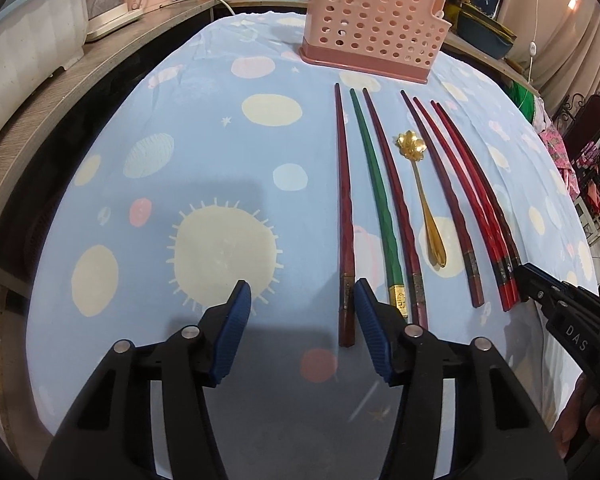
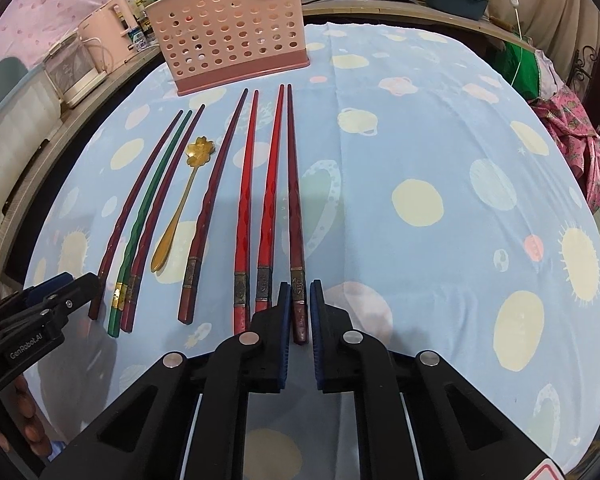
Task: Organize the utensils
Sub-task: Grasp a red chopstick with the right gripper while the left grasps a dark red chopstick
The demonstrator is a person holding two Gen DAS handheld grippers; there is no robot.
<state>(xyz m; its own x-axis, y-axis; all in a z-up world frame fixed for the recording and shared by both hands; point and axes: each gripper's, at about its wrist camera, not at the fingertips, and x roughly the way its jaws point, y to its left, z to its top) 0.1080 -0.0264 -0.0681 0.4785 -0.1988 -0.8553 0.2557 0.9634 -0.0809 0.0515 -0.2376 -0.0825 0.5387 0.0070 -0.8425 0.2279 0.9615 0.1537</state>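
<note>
Dark-red lacquered chopstick, rightmost in the near row on the cloth-covered worktop, sits pinched in the narrow right claw for the far pink perforated plastic holder, while the left claw gapes around another.

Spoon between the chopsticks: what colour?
Gold, with a flower-shaped bowl; the spoon shows best in the right wrist view.

Both views are evenly lit from overhead, with no harsh glare. Soft shadows are cast on the tablecloth toward six o'clock, beneath the gripper bodies. Strong fisheye bending is seen everywhere, and the corners are blacked out by vignetting. The centre is rendered sharp; clutter toward twelve o'clock is softened and compressed.
</note>
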